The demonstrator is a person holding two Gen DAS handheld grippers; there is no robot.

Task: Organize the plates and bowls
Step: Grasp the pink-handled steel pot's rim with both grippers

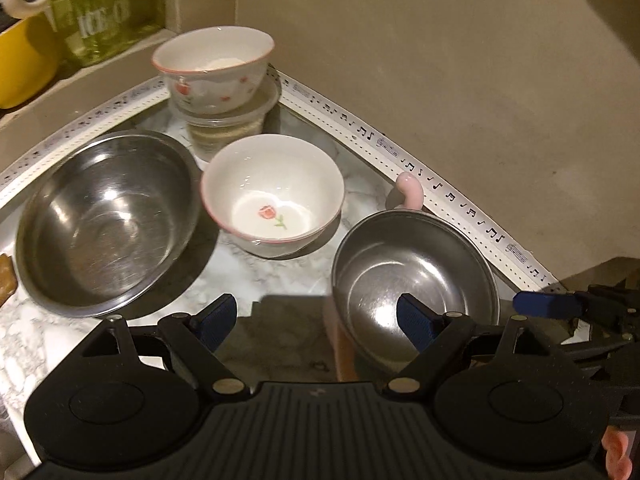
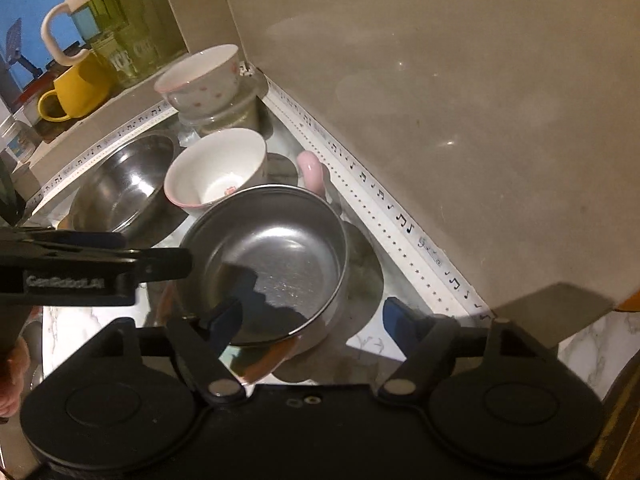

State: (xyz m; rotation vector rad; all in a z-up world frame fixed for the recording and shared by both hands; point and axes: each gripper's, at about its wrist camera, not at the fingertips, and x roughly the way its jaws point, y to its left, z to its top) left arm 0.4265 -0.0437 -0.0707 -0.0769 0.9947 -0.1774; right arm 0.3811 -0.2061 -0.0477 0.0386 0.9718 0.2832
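Large steel bowl [image 1: 108,222]: stood on the marble counter [image 1: 256,280] at the far left, empty; a careless swing of the left gripper could have knocked it (it sat near that gripper's left finger).
Small steel bowl [image 2: 266,264]: sat nearest, right of centre; its thin, slick rim could have slipped from a pinch and clattered onto the counter.
Tulip bowl [image 1: 272,200]: stood upright just beyond the small steel bowl, apart in the left view; a shove on the steel bowl could have chipped it.
Stacked bowl [image 1: 214,68]: perched on a clear container [image 1: 230,122] in the far corner, top-heavy, likely to topple if bumped.
Left gripper [image 1: 320,320]: jaws wide, nothing between them, right finger over the small steel bowl's hollow.
Right gripper [image 2: 312,320]: jaws apart, straddling the near wall of the small steel bowl, pads not visibly pressing; closing off-centre could have tipped it.
Pink handle [image 1: 410,190]: peeked behind the small bowl's rim; whatever it belonged to was hidden and could have been dragged along.
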